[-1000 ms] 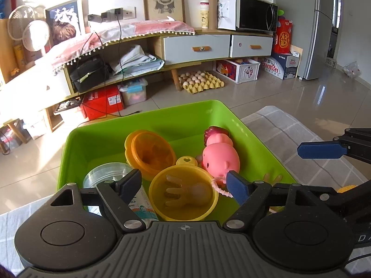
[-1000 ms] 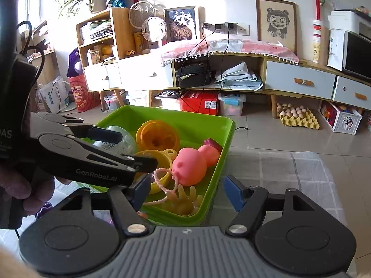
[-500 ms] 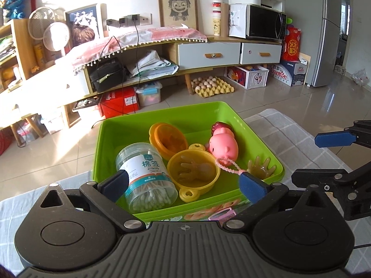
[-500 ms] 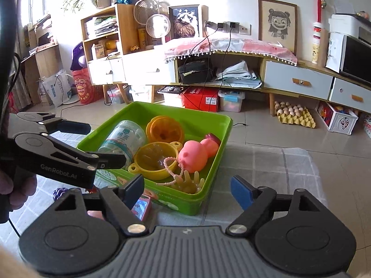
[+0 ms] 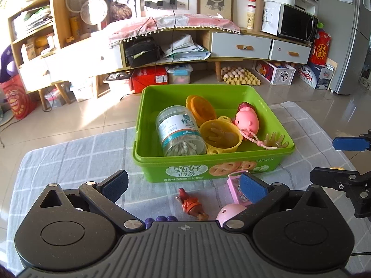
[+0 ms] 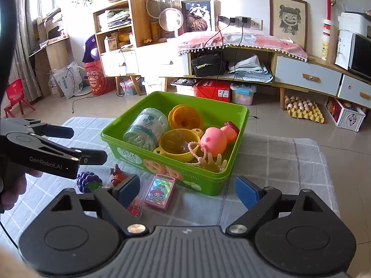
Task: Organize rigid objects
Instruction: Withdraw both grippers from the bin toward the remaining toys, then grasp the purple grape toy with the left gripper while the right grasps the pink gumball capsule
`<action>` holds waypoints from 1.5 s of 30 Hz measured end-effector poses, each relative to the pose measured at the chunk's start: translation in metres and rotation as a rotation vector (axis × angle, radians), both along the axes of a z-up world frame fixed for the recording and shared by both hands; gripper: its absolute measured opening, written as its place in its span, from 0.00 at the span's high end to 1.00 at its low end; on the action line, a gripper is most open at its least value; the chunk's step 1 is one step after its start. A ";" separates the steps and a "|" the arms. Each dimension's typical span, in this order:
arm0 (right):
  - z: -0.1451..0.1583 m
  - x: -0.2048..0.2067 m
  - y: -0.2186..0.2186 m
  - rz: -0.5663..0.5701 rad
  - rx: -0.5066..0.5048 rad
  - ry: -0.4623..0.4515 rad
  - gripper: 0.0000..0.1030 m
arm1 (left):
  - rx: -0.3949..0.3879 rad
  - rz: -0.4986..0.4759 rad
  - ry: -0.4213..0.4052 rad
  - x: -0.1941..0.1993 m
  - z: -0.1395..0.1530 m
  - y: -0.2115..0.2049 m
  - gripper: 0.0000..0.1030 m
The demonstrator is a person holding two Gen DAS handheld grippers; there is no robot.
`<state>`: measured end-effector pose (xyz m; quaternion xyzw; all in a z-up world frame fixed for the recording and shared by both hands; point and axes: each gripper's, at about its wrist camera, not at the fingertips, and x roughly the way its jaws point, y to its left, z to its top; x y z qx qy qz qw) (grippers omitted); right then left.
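Your green bin (image 5: 215,169) sits mid-tabletop (image 5: 76,153), holding a swab jar (image 5: 178,132), yellow pot (image 5: 220,136) and pink pig (image 5: 247,121). Near it lie a pink card case (image 6: 160,191), red figurine (image 5: 191,205) and purple grapes (image 6: 89,181). Your left gripper (image 5: 183,185) is spread wide, empty; your right gripper (image 6: 187,191) is opening, nothing between.
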<state>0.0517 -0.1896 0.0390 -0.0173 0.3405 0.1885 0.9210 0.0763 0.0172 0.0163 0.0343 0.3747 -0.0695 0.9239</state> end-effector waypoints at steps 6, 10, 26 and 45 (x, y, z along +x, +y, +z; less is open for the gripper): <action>-0.003 -0.006 0.007 0.013 0.046 0.021 0.30 | -0.032 0.131 0.088 -0.016 -0.001 0.017 0.04; -0.010 -0.007 0.015 0.025 0.045 0.031 0.29 | -0.054 0.207 0.136 -0.022 -0.011 0.030 0.04; -0.059 -0.015 0.046 0.138 -0.006 0.057 0.26 | -0.061 0.114 0.040 -0.047 -0.074 0.039 0.04; -0.091 -0.003 0.062 0.192 -0.045 0.038 0.26 | -0.210 0.109 -0.009 -0.039 -0.087 0.041 0.04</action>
